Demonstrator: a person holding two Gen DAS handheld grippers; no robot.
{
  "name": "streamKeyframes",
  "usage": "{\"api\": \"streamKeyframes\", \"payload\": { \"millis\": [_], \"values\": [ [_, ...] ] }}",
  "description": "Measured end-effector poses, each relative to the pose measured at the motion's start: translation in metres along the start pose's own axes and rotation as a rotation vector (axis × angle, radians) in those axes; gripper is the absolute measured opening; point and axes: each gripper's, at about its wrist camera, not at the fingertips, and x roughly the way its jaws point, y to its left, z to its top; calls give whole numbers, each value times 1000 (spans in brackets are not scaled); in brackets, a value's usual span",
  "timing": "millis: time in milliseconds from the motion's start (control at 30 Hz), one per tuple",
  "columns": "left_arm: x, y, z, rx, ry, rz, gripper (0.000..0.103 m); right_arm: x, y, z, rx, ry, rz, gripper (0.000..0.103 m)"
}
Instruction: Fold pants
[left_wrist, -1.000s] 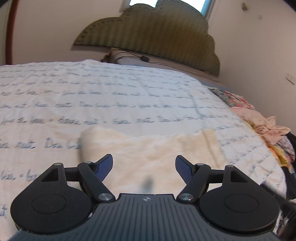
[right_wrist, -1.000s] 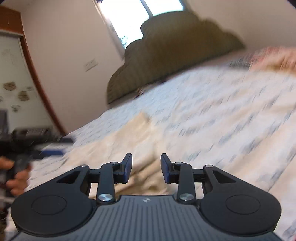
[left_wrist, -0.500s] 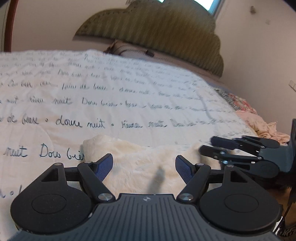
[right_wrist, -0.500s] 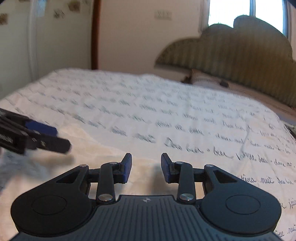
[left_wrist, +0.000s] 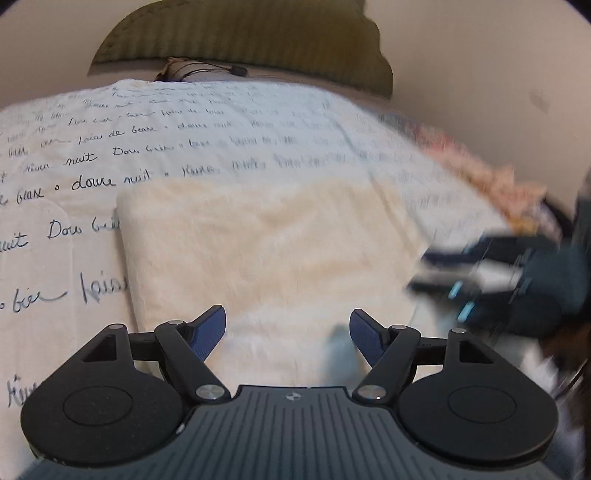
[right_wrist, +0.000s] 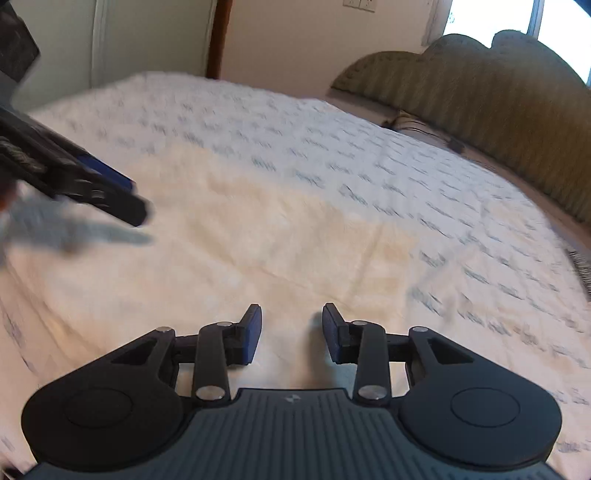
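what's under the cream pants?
The pants lie flat on the script-print bedspread, which shows on the far side and at the left. Whatever sits beneath the fabric itself is covered; no lump shows through.

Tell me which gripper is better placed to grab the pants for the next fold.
Left, probably. The left gripper is open wide, directly over the cream pants. The right gripper is also over them, but its jaws are narrower.

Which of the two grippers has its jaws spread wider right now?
The left gripper: its blue pads stand far apart over the cream pants. The right gripper shows a much narrower gap between its pads. Neither holds any fabric.
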Motion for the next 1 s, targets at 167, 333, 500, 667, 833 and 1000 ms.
{"api": "streamKeyframes", "payload": {
  "millis": [167, 333, 500, 667, 833, 1000],
  "values": [
    [-21, -16, -12, 73, -24, -14, 77, -39, -9, -14, 163, -111, 102, 42],
    [-43, 15, -15, -39, -75, -54, 81, -35, -9, -24, 138, -55, 149, 49],
    [-41, 68, -13, -232, -75, -24, 92, -38, -70, -26, 403, -150, 212, 52],
    [-25, 98, -14, -401, -7, -155, 92, 6, -117, -42, 636, -67, 350, 54],
    [-11, 107, -10, -445, 2, -238, 100, 37, -129, -54, 730, -18, 494, 55],
    [7, 112, -6, -542, 14, -376, 101, 47, -140, -59, 821, -50, 660, 58]
  ]
}}
